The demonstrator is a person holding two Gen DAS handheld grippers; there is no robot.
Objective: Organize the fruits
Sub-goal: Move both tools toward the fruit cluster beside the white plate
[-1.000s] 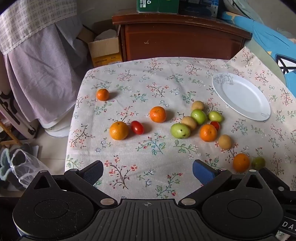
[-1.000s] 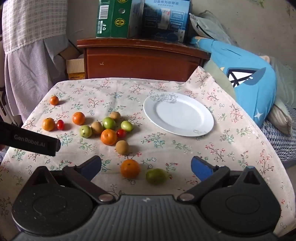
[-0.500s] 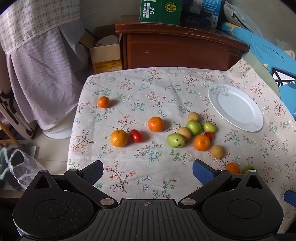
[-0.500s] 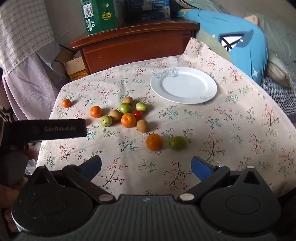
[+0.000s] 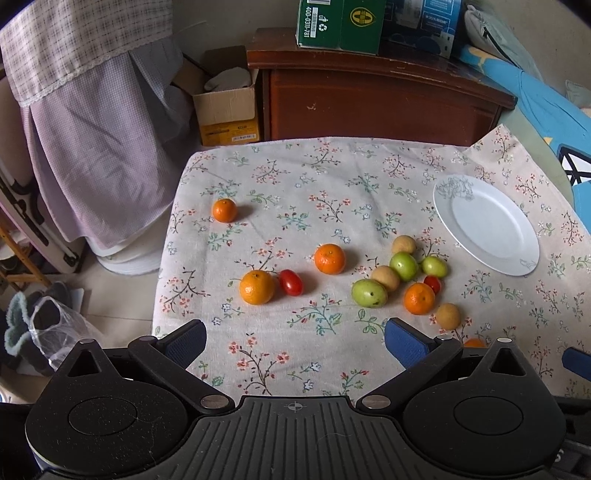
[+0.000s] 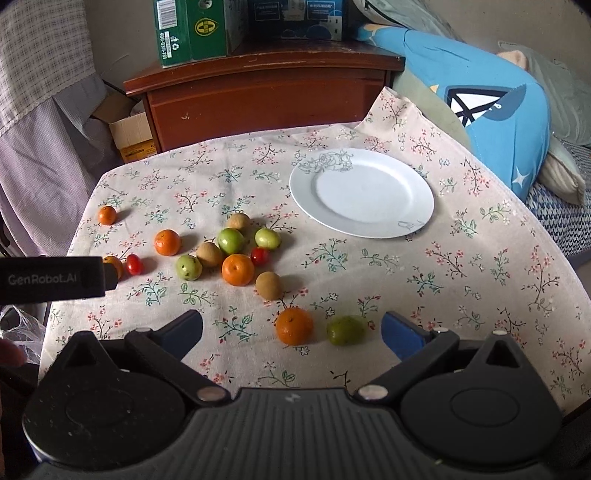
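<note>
Tablecloth point(image 6: 461, 280): woven cloth, matt, floral print, slightly creased at the far right corner. Plate point(image 6: 421, 206): glazed ceramic by the look, white, smooth and glossy, faint grey motif on the rim. Oranges point(image 5: 257, 287): dimpled peel with a soft sheen. Cherry tomatoes point(image 5: 291, 282): slick, shiny skin. Green fruits point(image 5: 369, 293): smooth, lightly glossy, one speckled. Brown fruits point(image 6: 268, 285): dull, rough-looking skin. Cabinet point(image 5: 369, 99) at far side: dark wood, varnished, scuffed. Boxes point(image 5: 338, 22) on it: printed cardboard. Left gripper point(image 5: 293, 338) body: black matt plastic, ribbed; pads point(image 5: 400, 341) blue and textured; small metal pivot pins.
</note>
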